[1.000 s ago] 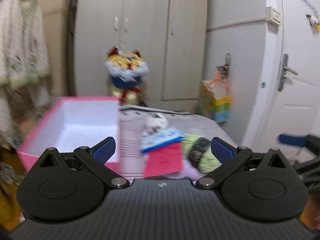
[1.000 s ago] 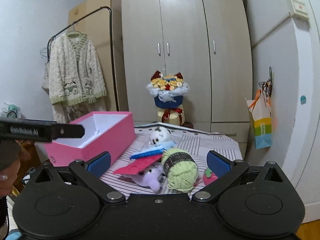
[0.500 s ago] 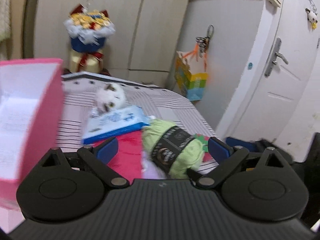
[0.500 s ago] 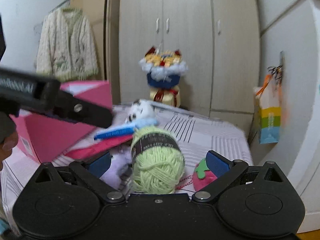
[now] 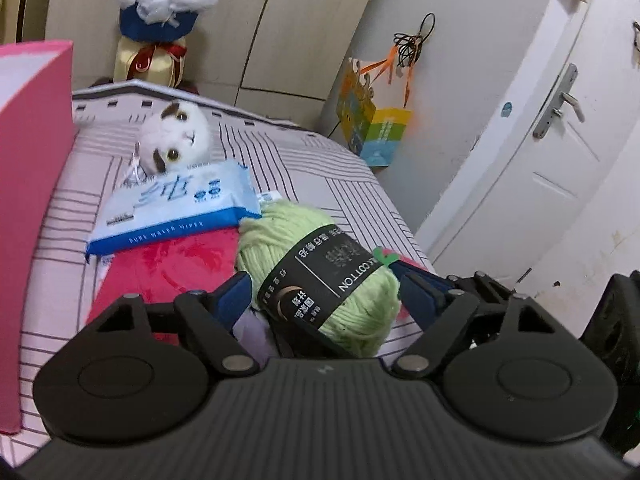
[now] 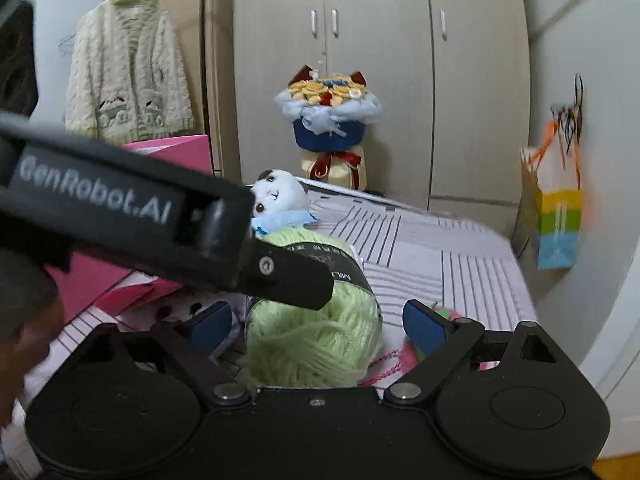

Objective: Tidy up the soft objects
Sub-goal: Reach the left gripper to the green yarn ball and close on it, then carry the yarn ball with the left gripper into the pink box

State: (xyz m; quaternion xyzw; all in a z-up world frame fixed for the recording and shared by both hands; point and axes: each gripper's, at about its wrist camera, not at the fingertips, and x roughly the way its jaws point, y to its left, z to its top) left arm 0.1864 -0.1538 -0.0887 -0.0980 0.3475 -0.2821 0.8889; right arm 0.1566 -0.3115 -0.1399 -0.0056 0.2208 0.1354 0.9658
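Item: green yarn ball (image 5: 320,276), black-banded, lay on the striped bedspread (image 5: 320,168) between the blue pads of both grippers. Left gripper (image 5: 326,294) and right gripper (image 6: 318,326): jaws wide, just closing in, with the pads' contact unclear. Wipes pack (image 5: 172,208) and pink box (image 5: 28,200) lay beyond.

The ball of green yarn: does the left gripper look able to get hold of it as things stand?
Probably yes. The green yarn already lies between the left gripper's open jaws, which have just been closing, with nothing between pads and wool. The right gripper straddles the same ball and may crowd it.
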